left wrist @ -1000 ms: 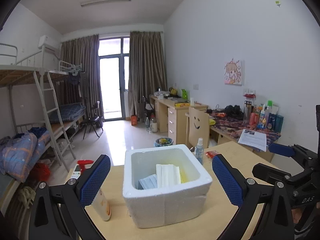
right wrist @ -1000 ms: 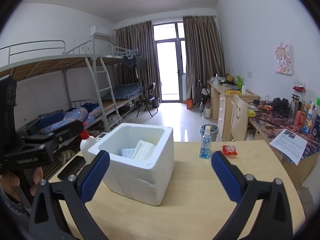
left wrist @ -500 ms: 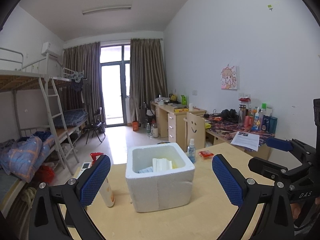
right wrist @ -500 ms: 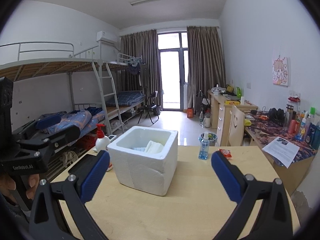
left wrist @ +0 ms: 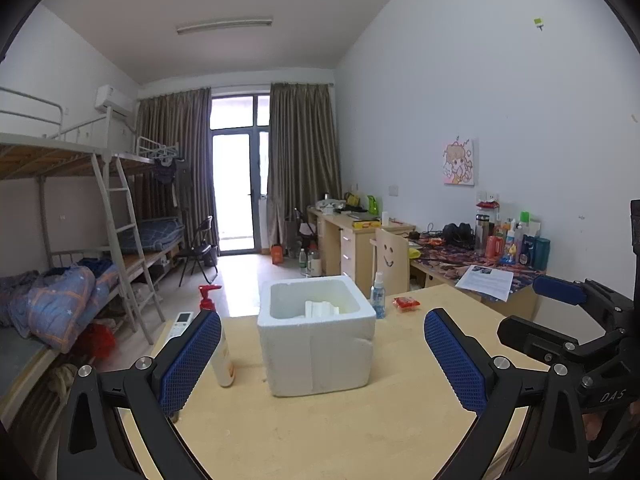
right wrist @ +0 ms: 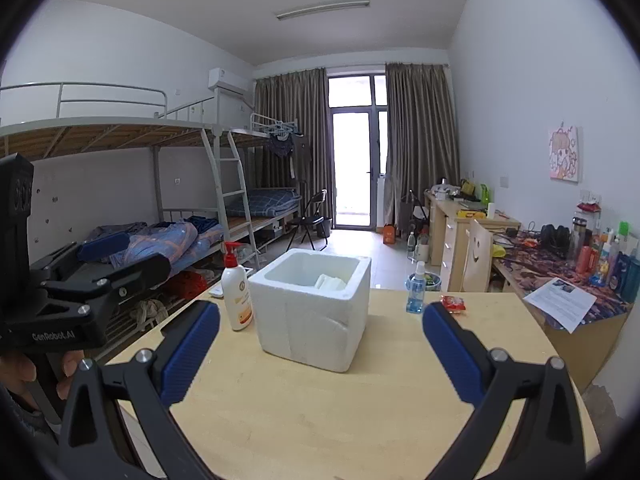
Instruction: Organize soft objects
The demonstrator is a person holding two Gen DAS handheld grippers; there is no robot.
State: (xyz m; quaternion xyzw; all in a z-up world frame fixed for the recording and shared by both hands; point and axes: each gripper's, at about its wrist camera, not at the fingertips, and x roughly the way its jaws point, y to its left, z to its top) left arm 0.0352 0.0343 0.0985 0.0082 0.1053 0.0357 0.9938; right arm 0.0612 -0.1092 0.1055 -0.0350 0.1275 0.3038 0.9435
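Observation:
A white foam box stands on the wooden table, and it also shows in the right wrist view. White folded soft items lie inside it, partly hidden by the rim; they also show in the right wrist view. My left gripper is open and empty, set back from the box. My right gripper is open and empty, also set back from the box.
A lotion pump bottle stands left of the box. A blue spray bottle and a red packet lie behind it on the right. A remote lies at the table's left edge. A cluttered desk is to the right.
Both grippers have pulled back and away from the foam box, which now looks smaller and farther off. Both stay open and empty.

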